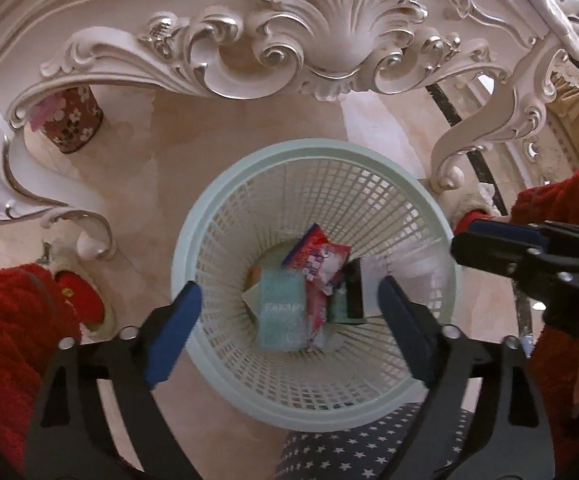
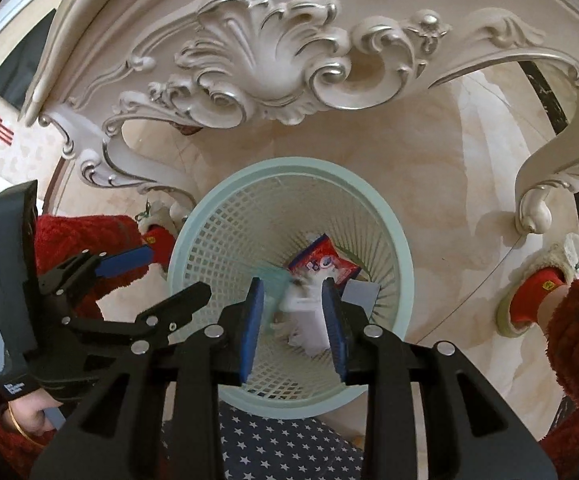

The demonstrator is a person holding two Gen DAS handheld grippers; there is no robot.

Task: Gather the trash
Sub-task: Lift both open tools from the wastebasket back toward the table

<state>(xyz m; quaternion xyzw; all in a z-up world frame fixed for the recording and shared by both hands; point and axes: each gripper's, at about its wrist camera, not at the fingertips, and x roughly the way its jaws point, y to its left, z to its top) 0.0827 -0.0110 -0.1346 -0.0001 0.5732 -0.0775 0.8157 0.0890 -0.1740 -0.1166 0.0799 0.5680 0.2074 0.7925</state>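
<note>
Trash lies in the bottom of the pale green basket (image 1: pixel 193 256), which stands on the marble floor (image 1: pixel 157 184) just in front of an ornate white table's carved apron (image 1: pixel 329 40): a teal packet (image 1: pixel 281 312), a red-and-white wrapper (image 1: pixel 321 264) and a dark box (image 1: pixel 354 292) heaped together. Both grippers hang above the basket mouth, pointing steeply down into it. The left gripper (image 1: pixel 289 324) has its blue fingers (image 1: pixel 169 332) spread wide with nothing between them; the heap shows through the gap, well below. The right gripper (image 2: pixel 295 332) has its fingers part-way apart, and a white crumpled piece (image 2: pixel 303 316) shows blurred between them; it looks to be falling free, not pinched, though the blur leaves that unsure. Seen from the left wrist, the right gripper (image 1: pixel 473 240) sits over the basket's right rim. Straight down is the line that matters: the drop appears done, so I judge the next move is lifting clear to fetch more.
</note>
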